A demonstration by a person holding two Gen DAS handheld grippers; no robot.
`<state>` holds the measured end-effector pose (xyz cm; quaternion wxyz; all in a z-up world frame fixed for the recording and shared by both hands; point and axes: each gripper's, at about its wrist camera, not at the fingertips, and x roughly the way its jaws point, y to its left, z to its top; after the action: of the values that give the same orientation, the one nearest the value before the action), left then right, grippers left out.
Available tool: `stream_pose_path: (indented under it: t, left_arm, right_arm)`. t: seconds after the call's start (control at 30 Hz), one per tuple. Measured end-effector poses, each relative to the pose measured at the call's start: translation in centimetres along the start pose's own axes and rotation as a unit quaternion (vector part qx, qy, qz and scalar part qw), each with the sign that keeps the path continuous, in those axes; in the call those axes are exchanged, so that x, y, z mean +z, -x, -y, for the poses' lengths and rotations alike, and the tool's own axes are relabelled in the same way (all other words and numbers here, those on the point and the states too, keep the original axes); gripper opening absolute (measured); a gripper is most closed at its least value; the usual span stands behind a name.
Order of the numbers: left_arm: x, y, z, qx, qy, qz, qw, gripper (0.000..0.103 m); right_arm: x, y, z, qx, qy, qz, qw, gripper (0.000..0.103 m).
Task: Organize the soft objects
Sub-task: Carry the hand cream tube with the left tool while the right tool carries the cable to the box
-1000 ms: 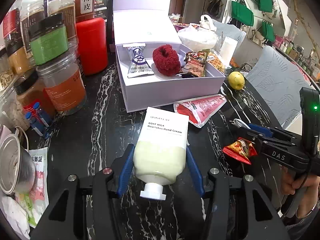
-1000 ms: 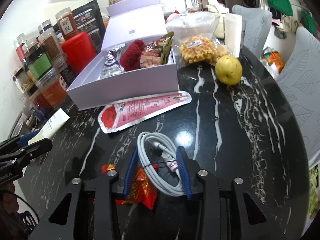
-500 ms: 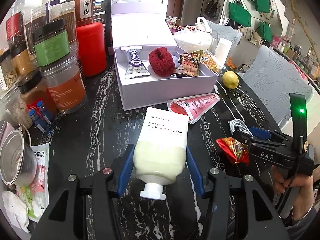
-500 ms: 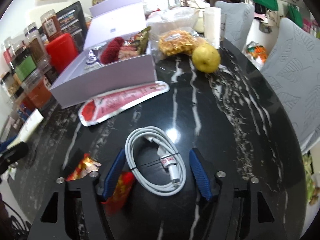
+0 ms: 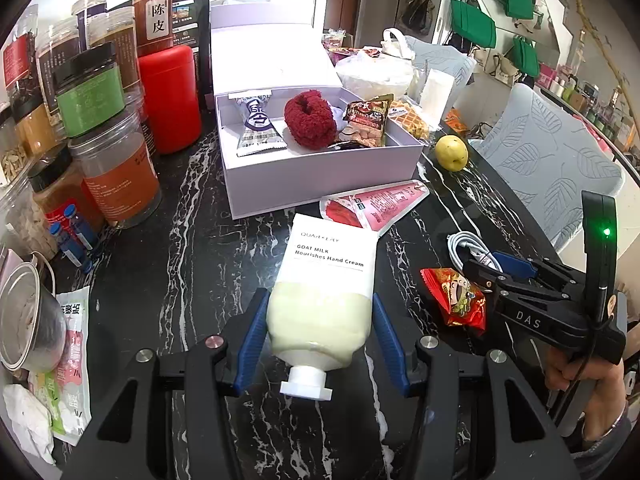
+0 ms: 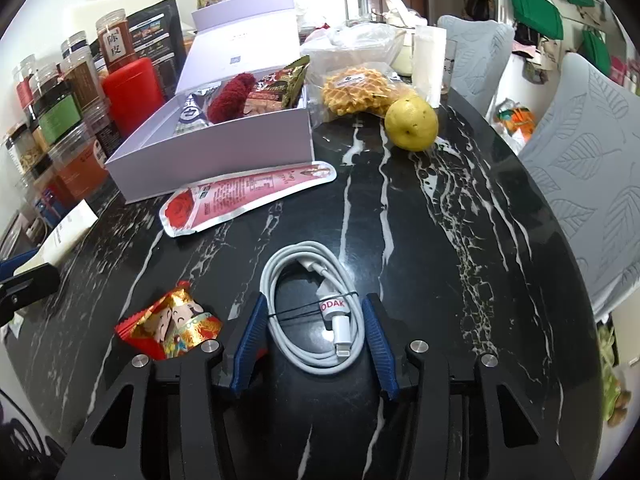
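Right tongs (image 6: 314,338) shifted off red snack packet (image 6: 172,326), jaws just closing round white cable coil (image 6: 316,312), low centre; pads not seen pressing. Left tongs (image 5: 318,338) pinched on hand cream tube (image 5: 324,292), probably bound for purple box (image 5: 320,176), upper centre.

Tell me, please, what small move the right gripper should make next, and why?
Probably close a little more: the right gripper has just been closing around the coiled white cable, which lies on the black marble table, but gaps remain beside both pads, so nothing is gripped yet.
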<state>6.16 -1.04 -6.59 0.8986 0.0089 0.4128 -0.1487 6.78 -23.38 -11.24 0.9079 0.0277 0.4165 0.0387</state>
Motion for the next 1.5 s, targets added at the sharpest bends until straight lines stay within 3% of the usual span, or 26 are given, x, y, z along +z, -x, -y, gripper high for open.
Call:
stream_pose_path:
  t: [0.2, 0.23, 0.27, 0.3, 0.93, 1.5]
  left_arm:
    - [-0.1, -0.1, 0.2, -0.002, -0.001, -0.004, 1.0, 0.051]
    - [-0.1, -0.1, 0.1, -0.002, -0.001, -0.004, 1.0, 0.051]
    - [-0.1, -0.1, 0.1, -0.001, -0.001, -0.004, 1.0, 0.051]
    - [-0.2, 0.0, 0.1, 0.0, 0.0, -0.004, 1.0, 0.051]
    - [0.6, 1.2, -0.2, 0.001, 0.004, 0.016, 0.9999, 0.051]
    - [3.6, 4.5, 0.5, 0.005, -0.002, 0.076, 0.9971, 0.051]
  right_arm:
    - [-0.4, -0.2, -1.6, -0.015, 0.043, -0.004, 0.999, 0.069]
    - [-0.5, -0.3, -1.8, -0.021, 0.048, -0.004, 0.999, 0.068]
    - [-0.5, -0.3, -1.9, -0.027, 0.051, -0.003, 0.998, 0.055]
    - [-0.4, -0.1, -1.9, -0.025, 0.048, 0.0, 0.999, 0.049]
    - [-0.4, 2.4, -1.3, 0.011, 0.012, 0.005, 1.0, 0.048]
    - [2.1, 8.2, -2.5, 0.061, 0.024, 0.054, 0.996, 0.048]
